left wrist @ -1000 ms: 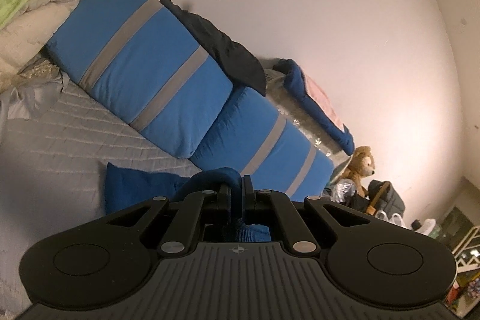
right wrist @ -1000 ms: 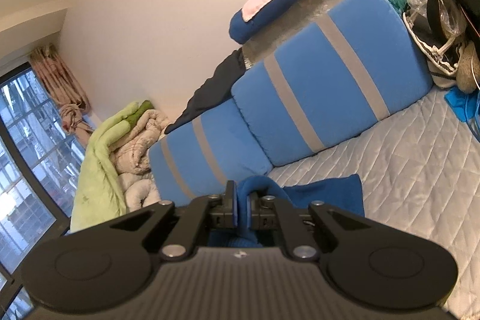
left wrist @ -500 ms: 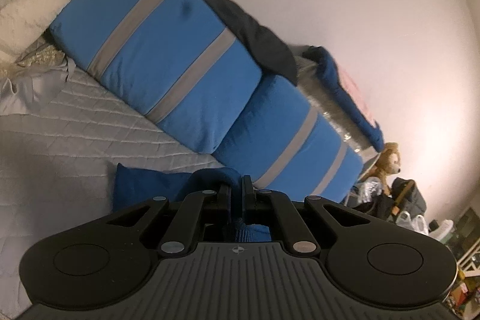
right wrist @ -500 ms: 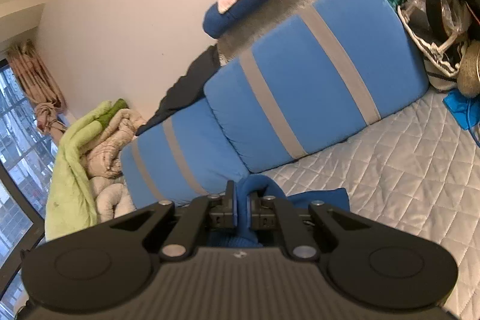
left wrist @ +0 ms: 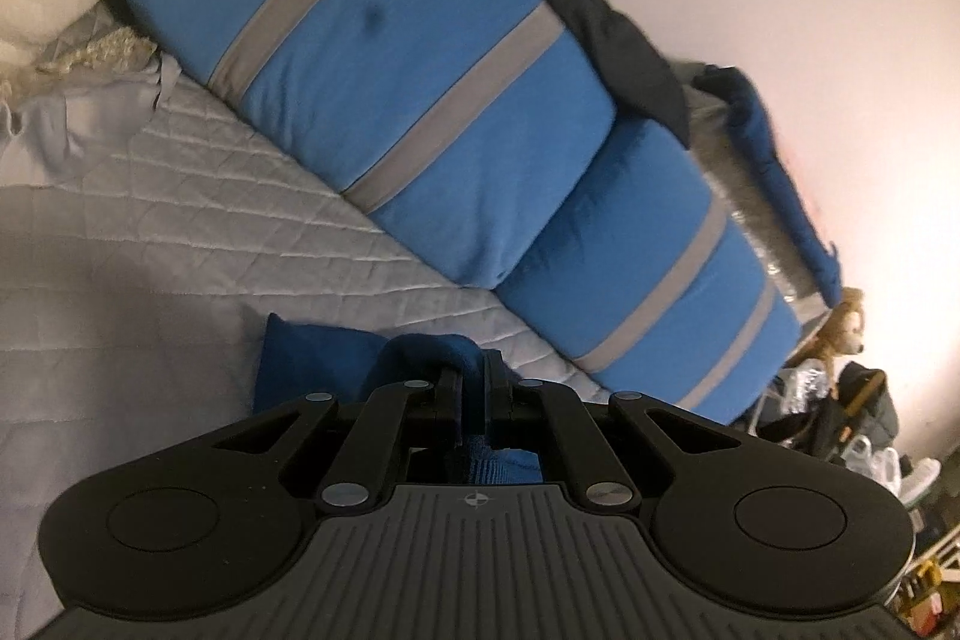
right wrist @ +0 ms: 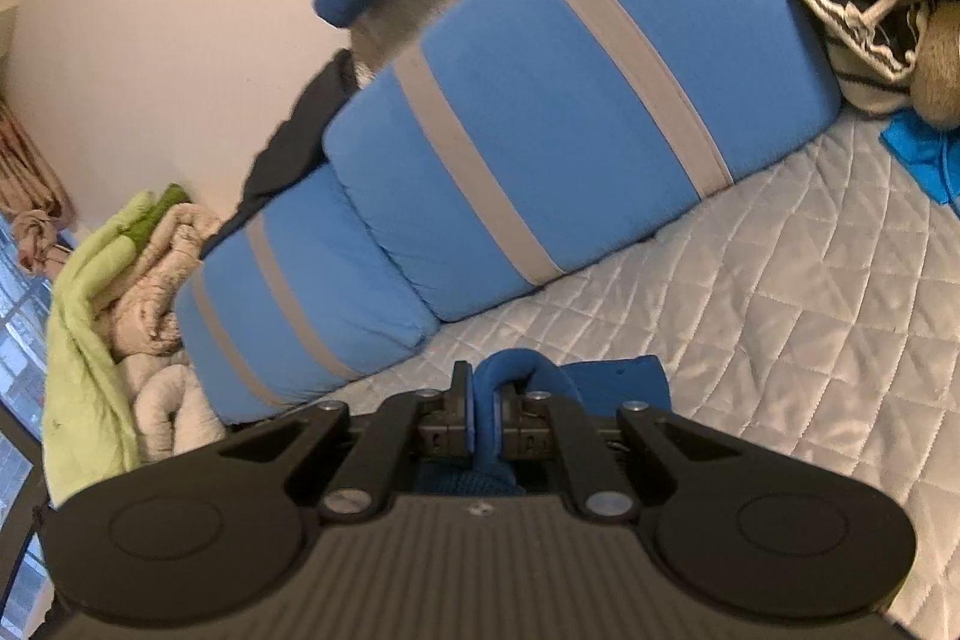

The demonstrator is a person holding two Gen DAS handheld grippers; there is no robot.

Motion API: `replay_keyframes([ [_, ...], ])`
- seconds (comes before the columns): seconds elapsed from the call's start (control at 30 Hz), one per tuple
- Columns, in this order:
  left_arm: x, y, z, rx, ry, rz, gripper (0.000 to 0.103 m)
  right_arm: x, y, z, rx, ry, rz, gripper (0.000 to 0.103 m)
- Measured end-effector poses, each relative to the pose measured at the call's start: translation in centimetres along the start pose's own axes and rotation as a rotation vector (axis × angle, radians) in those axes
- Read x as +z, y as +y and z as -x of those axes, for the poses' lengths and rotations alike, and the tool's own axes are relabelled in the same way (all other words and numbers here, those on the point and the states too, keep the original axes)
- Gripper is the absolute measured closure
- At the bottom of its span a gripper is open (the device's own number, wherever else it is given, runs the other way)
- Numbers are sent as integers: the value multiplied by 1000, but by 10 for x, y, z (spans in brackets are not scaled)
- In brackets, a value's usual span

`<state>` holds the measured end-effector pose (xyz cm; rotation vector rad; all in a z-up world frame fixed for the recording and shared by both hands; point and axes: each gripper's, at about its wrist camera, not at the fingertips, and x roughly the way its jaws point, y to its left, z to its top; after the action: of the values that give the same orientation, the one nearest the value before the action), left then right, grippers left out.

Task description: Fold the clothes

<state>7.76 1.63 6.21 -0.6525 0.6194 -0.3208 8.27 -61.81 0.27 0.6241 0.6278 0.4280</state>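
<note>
Both claws [left wrist: 471, 388] [right wrist: 483, 403] apparently clamped tight.

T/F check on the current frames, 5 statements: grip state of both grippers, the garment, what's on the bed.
1. The left gripper is shut on the dark blue garment. True.
2. The right gripper is open and holds nothing. False: it is shut on a fold of the same dark blue garment.
3. The garment lies partly on the quilted bed. True.
4. The striped pillows are red. False: blue with grey stripes.
5. A teddy bear sits on the blanket pile. False: it sits beyond the far end of the pillows, opposite the pile.
</note>
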Motion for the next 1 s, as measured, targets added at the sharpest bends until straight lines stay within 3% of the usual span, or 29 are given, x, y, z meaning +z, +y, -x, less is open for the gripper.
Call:
replay_keyframes([
  [0.43,-3,39,-64,89,75,62,97,-5,-43,-88,-96,91,-49,97],
  [0.9,-12,64,-101,175,120,109,94,-15,-68,-128,-148,149,-81,95],
  [0.97,-13,66,-103,181,125,126,94,-16,-70,-130,-148,159,-86,89],
  [1.0,-13,67,-103,177,124,134,93,-16,-70,-131,-154,165,-91,77],
])
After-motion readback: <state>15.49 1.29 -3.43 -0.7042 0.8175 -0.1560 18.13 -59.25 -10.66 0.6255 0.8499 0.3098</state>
